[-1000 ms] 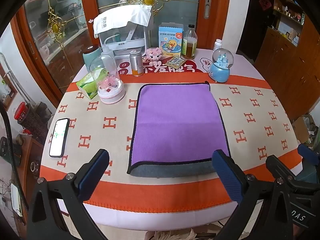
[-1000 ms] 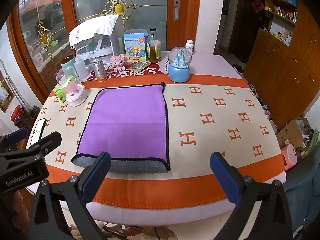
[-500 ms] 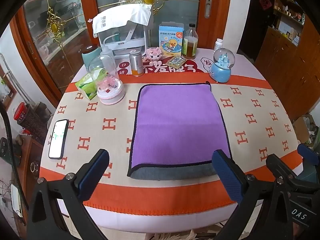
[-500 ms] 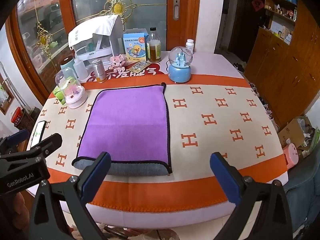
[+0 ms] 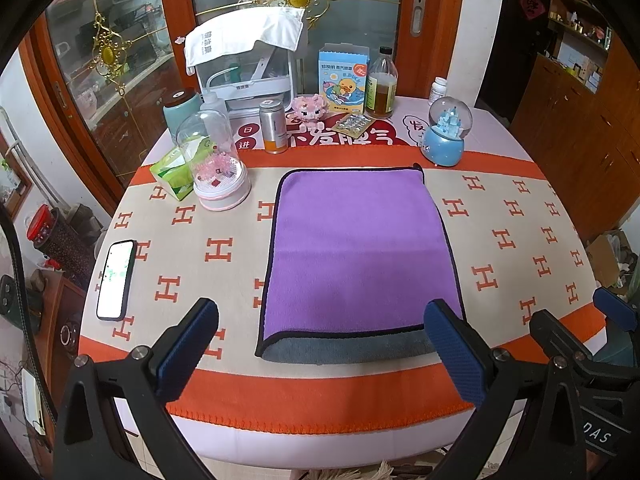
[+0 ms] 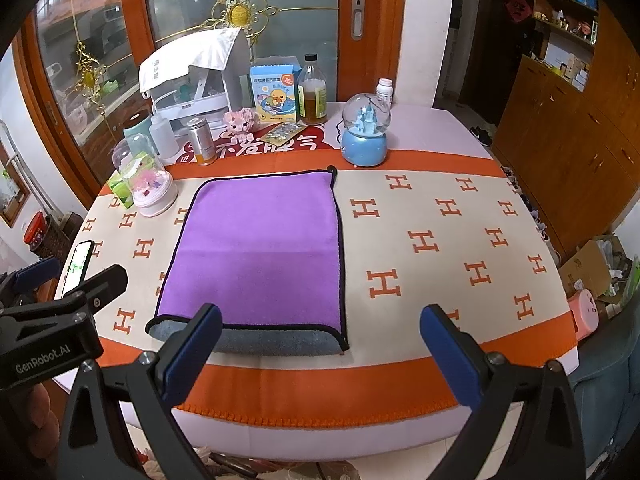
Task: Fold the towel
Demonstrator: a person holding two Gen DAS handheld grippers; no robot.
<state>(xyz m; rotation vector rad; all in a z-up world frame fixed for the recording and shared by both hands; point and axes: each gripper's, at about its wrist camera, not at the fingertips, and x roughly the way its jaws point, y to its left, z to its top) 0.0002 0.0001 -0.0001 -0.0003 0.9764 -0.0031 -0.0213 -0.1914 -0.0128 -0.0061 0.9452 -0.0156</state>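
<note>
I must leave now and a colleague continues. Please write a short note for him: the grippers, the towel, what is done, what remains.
Left gripper: open, empty, off the near table edge.
Right gripper: open, empty, also at the near edge.
Towel: flat on the tablecloth, folded once, purple side up, grey layer showing along its near edge.
Done: one fold.
Left: probably another fold; neither gripper touches the towel.

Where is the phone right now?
The phone lies flat near the table's left edge in both views, left of the towel and nearer than the glass dome; no claw touches it.
</note>
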